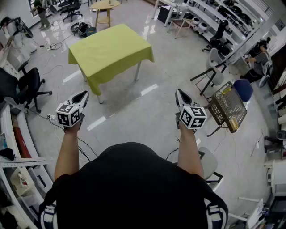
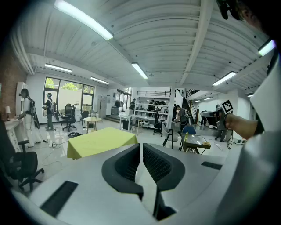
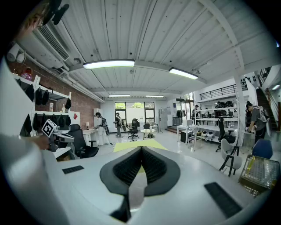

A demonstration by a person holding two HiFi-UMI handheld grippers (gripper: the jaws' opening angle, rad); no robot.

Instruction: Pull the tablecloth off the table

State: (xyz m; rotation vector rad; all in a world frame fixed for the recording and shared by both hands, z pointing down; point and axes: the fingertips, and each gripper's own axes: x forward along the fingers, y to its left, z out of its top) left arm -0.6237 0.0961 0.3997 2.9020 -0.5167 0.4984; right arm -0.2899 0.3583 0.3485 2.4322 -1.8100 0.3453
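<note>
Standing back from the bench [image 1: 138,70], with both grippers held out forward over bare floor [image 1: 134,109].

Left gripper [image 1: 82,95]: fingers [image 2: 124,167] clenched, pads nearly meeting, only a thin slit between them and nothing in it. It points slightly downward toward the bench.

Right gripper [image 1: 180,92]: fingers [image 3: 125,169] clenched tight, pads touching, nothing grasped. It too points slightly downward, level with the left one and well apart from it.

Tablecloth [image 1: 111,51]: yellow-green, spread flat over the whole bench top, edges hanging down on the near and left sides. Metal legs show below the hem. It lies ahead and a little to the left, well apart from both grippers, and neither touches it. In the left gripper view it sits beyond the fingertips to the left [image 2: 101,140]; in the right gripper view it shows just behind the finger tips [image 3: 125,146].

Surroundings: round wooden table [image 1: 106,5] beyond the bench; black office chair [image 1: 27,87] at far left; wire rack [image 1: 228,105] on a stand to the right.
</note>
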